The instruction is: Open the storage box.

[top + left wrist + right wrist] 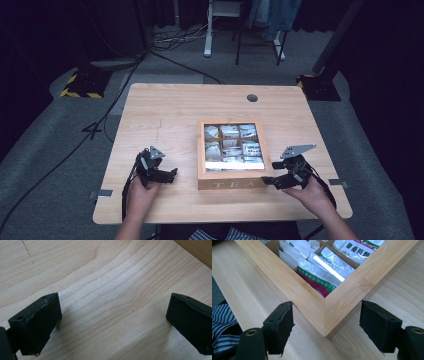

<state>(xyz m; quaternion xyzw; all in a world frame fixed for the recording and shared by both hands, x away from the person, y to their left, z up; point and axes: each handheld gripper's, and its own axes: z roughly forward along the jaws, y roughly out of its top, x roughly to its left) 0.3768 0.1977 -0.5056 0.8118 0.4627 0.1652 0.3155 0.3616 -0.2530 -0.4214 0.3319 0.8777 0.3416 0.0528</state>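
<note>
Jaws of the right gripper [327, 325] stand apart astride the near right corner of the tea box [324, 312], pads clear of the wood; the left gripper [112, 322] gapes over bare table [105, 285], left of the box

1. The table [165, 107] has a light wooden top with visible grain and a round cable hole [252, 98] near its far edge.
2. The floor is covered by a grey carpet [50, 150], which goes around the table on all sides.
3. Black cables [75, 145] lie on the carpet at the left and run toward the far side.
4. Two dark stand bases with yellow-black warning stripes [80, 85] [320, 85] are placed beyond the far corners of the table.
5. A white table leg [208, 30] and a black-legged chair [260, 35] are behind.
6. The sides of the room are dark; light falls mostly on the tabletop.
</note>
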